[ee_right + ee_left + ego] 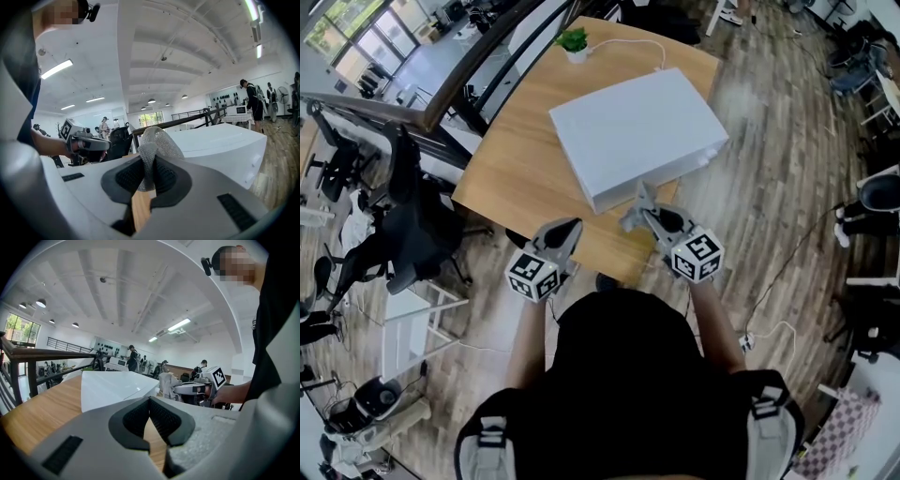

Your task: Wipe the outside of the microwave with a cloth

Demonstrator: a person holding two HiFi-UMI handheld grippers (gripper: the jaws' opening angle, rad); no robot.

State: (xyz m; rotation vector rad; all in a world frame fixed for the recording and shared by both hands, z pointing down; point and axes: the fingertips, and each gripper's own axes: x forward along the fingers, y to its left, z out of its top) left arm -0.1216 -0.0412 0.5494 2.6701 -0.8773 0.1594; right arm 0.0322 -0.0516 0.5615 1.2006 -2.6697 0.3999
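The white microwave (637, 136) lies as a flat box on the wooden table (502, 178); it also shows in the left gripper view (110, 387) and the right gripper view (220, 145). My right gripper (643, 208) hovers at the microwave's near edge, shut on a grey mesh cloth (152, 152) that sticks up between its jaws; the cloth (636, 212) hangs by the box's front. My left gripper (565, 238) sits to the left over the table's front edge, its jaws closed with nothing between them (150, 406).
A small potted plant (573, 43) and a white cable (628, 47) are at the table's far end. A black office chair (403, 234) and a white stand (417, 319) stand left of the table. Cables (769, 328) lie on the wood floor at right.
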